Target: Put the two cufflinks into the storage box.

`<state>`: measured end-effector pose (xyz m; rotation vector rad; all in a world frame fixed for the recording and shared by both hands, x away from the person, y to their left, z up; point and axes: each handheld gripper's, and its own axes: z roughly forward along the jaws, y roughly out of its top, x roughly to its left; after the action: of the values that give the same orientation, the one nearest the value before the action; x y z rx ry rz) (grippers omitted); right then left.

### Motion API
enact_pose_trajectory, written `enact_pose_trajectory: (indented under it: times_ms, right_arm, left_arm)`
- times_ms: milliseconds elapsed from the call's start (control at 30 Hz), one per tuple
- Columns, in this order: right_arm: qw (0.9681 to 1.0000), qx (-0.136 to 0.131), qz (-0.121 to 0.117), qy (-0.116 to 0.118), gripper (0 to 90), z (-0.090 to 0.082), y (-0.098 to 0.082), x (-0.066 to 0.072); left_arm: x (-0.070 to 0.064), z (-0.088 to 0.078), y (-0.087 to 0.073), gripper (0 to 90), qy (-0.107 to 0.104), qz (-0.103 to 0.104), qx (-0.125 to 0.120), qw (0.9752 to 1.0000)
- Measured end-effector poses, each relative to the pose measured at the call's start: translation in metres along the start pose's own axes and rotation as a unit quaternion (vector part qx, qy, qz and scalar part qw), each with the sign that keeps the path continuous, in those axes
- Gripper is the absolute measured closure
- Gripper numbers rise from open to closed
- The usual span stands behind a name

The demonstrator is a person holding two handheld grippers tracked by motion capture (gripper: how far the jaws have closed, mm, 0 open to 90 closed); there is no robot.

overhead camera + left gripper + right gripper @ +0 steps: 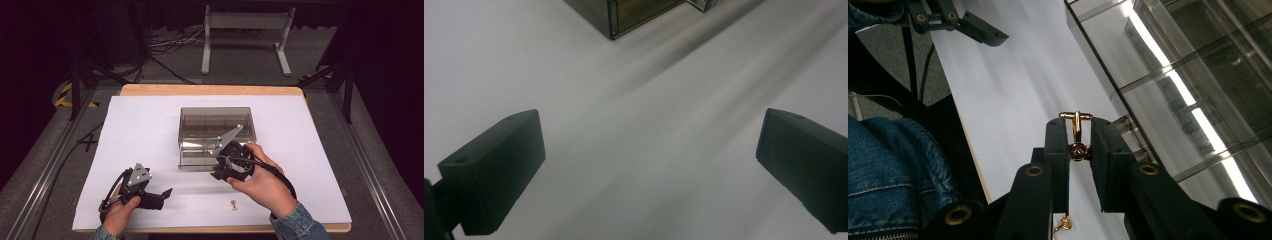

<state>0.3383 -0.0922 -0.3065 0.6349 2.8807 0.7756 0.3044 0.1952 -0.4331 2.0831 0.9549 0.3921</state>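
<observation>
My right gripper (220, 172) (1078, 131) hovers at the near right corner of a smoky clear box (216, 131) (1198, 75). It is shut on a small gold cufflink (1076, 118), whose knot sits between the pads while its bar sticks out past the tips. A second gold cufflink (233, 204) (1064, 225) lies on the white paper below that hand. My left gripper (162, 194) (651, 145) rests low at the front left of the paper, jaws wide open with nothing between them; it also appears as the far gripper (983, 30) in the right gripper view.
The box has several compartments and stands mid-table; its near corner (613, 25) shows in the left gripper view. White paper (145, 130) covers the wooden table. A metal stand (245, 37) and cables sit on the floor beyond. A denim sleeve (893, 170) is close by the right gripper.
</observation>
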Motion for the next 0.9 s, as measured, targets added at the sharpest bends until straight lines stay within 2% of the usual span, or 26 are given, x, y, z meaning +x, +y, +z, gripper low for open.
enact_pose_trajectory:
  times_ms: [467, 700, 900]
  right_arm:
    - [0.9994, 0.009, 0.021, -0.027, 78.4, -0.002, 0.016, -0.018]
    - [0.9990, 0.011, 0.034, -0.029, 78.4, 0.001, 0.020, -0.026]
    - [0.9980, 0.006, 0.053, -0.033, 78.4, 0.006, 0.024, -0.034]
  left_arm:
    - [0.000, 0.000, 0.000, 0.2, -0.001, -0.002, 0.001, 1.0000]
    - [0.000, 0.000, 0.000, 0.2, -0.001, -0.002, 0.000, 1.0000]
    - [0.000, 0.000, 0.000, 0.2, -0.002, -0.002, 0.000, 1.0000]
